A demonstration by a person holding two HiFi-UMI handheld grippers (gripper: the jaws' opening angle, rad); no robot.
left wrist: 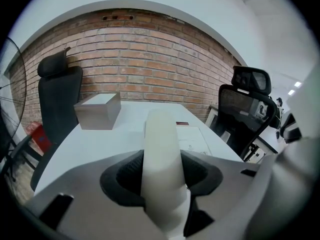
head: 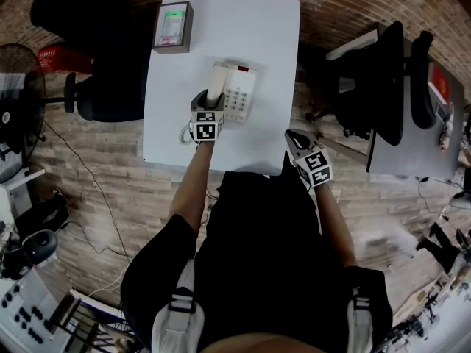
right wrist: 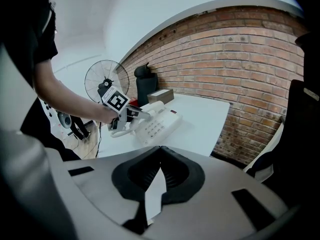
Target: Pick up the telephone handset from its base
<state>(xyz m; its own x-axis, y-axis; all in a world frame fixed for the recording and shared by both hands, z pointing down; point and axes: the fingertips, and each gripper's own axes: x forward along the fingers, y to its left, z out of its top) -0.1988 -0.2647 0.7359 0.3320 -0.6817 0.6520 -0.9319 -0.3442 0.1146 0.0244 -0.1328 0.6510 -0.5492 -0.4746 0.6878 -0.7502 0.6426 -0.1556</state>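
Note:
A cream telephone base with a keypad stands on the white table. Its handset runs along the base's left side. My left gripper is shut on the near end of the handset, whose pale shaft fills the space between the dark pads. Whether it has left the cradle I cannot tell. The base shows to the handset's right. My right gripper hangs off the table's near right corner with its jaws together and nothing in them. From there the phone and left gripper are visible.
A grey box with a green display sits at the table's far left corner. The phone cord curls near the left front edge. Black office chairs flank the table, and a fan stands far left. A brick wall lies behind.

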